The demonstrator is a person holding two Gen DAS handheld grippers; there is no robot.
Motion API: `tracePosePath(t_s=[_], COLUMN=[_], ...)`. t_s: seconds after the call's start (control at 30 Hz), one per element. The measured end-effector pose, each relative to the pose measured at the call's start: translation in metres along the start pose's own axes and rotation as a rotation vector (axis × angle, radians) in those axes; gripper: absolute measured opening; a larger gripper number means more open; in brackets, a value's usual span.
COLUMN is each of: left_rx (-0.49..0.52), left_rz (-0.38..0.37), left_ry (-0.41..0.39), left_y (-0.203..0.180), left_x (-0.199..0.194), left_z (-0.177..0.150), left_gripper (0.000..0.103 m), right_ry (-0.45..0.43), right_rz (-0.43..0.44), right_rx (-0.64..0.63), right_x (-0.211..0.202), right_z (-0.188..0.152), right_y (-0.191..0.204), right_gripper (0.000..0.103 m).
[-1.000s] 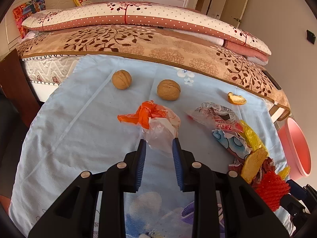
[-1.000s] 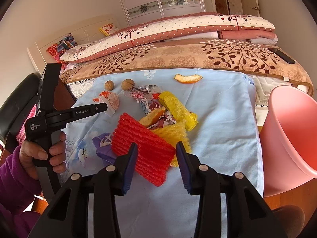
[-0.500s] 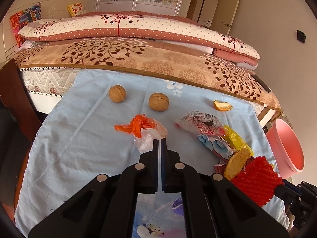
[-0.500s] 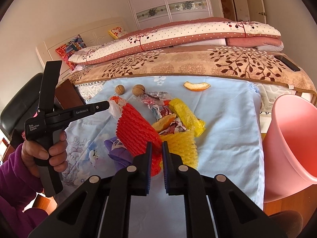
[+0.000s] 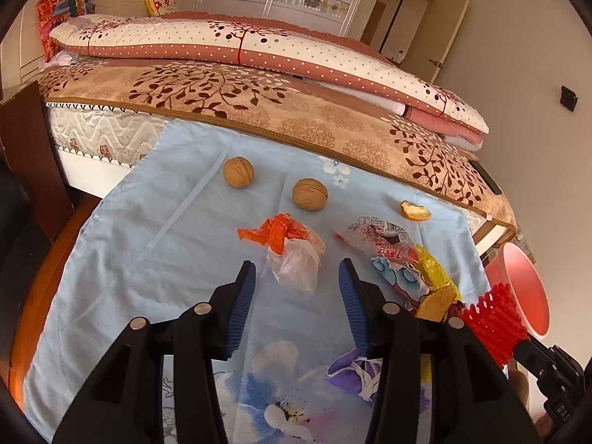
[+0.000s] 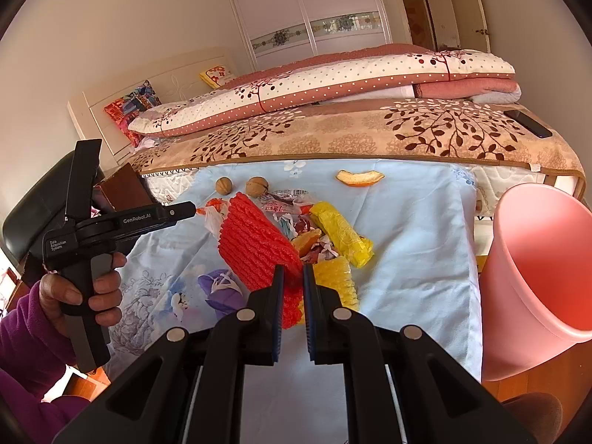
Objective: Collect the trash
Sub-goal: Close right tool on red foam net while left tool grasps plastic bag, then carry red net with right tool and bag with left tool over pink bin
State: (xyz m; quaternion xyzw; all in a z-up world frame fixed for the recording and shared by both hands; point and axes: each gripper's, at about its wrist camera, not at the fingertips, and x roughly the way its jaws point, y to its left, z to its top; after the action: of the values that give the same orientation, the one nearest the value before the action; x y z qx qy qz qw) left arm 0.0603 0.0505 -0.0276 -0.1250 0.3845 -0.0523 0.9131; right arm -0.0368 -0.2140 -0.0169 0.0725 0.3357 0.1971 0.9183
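While the left gripper (image 5: pixel 297 283) hangs above the pale blue cloth (image 5: pixel 148 244), its jaws have just been opening and now stand wide. A crumpled clear bag with an orange knot (image 5: pixel 292 248) lies on the cloth just ahead of the blue pads, clear of both. Beyond it sit two walnuts (image 5: pixel 238 172), apart from each other. To the right lies a printed snack wrapper (image 5: pixel 377 238), then a yellow wrapper (image 5: pixel 433 270), with an orange peel (image 5: pixel 415 211) farther back by the cloth's far edge. A purple scrap (image 5: pixel 351 373) lies near the right finger.

From the right wrist view, left to right: a hand (image 6: pixel 83 288) in a purple sleeve grips the left tool's handle. The right gripper (image 6: pixel 293 277) is pinched narrow on the red foam net (image 6: pixel 255 244), which tilts up off the heap of wrappers. A yellow foam net (image 6: pixel 335 277) lies just right of the jaws, touching the pile. At the far right a pink bin (image 6: pixel 536 270) stands beside the cloth-covered surface, mouth tipped toward the camera. Behind everything runs a bed (image 6: pixel 333 137) with a leaf-patterned blanket and a folded dotted quilt.
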Motion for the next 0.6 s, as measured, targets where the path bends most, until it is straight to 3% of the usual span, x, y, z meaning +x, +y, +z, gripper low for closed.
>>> tracePosePath(t_s=[0.27,0.4,0.43,0.47,0.6], left_rx=[-0.007,-0.002,0.013,0.029,0.045], left_rz=[0.093,0.101,0.110,0.110,0.113], left_ry=[0.066,0.064,0.049,0.036,0.029], left_y=[-0.006,-0.006,-0.008,-0.009,-0.011], left_x=[0.047,0.054,0.053,0.051,0.046], left_z=[0.002,0.003,0.003,0.002,0.003], left_gripper=[0.047,0.047,0.045,0.032,0.025], right_ry=[-0.002,-0.009,-0.010,-0.010,-0.009], right_rz=[-0.008,-0.009,-0.009,-0.009,-0.002], right_rx=[0.004,0.011,0.012,0.014,0.019], right_x=[-0.001,-0.002,-0.002,-0.001,0.000], right_z=[0.002,0.006,0.006,0.007,0.008], right_y=[-0.003,-0.006,-0.006,-0.007,-0.008], right_gripper=[0.009,0.009,0.009,0.009,0.009])
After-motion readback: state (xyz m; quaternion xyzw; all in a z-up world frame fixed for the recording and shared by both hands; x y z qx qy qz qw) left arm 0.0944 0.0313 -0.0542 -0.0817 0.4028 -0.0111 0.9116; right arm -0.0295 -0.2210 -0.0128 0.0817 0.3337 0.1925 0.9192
